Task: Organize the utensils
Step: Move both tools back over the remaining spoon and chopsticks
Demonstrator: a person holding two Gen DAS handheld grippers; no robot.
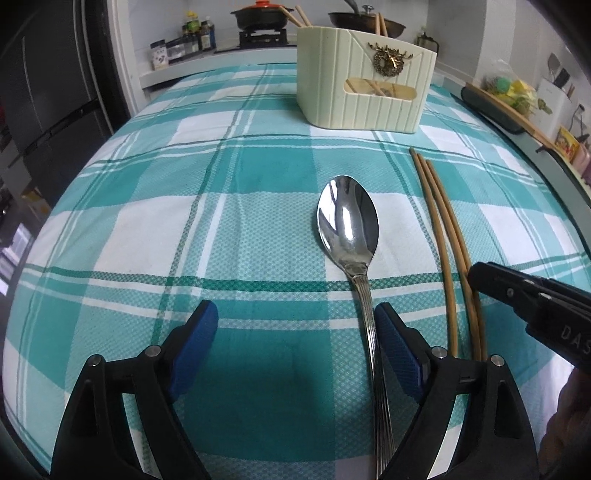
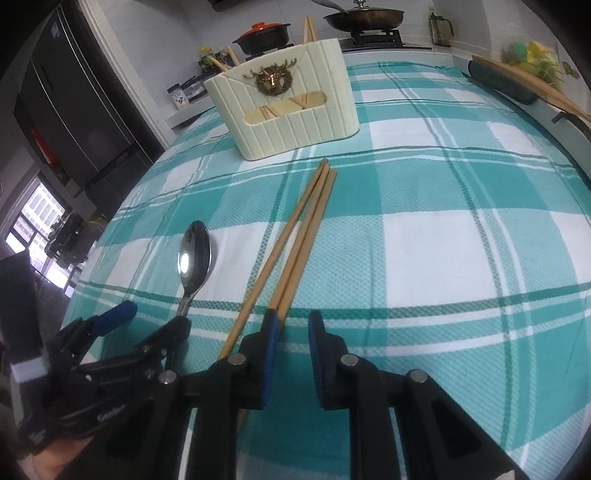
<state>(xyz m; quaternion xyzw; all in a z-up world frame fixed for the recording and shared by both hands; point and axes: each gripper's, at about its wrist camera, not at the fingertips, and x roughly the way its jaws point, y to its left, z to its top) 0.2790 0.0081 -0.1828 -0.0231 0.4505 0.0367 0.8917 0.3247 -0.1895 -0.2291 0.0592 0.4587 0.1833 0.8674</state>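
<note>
Left hand-held gripper (image 1: pixel 297 343) gapes around the spoon (image 1: pixel 349 218); right view shows the right hand-held gripper (image 2: pixel 291 332) nearly closed, empty.

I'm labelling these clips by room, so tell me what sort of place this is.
Most likely a home kitchen. Behind the table's checked cloth a gas stove carries a lidded pot and a frying pan, seasoning bottles stand beside it, and a tall dark fridge stands at the side.
</note>
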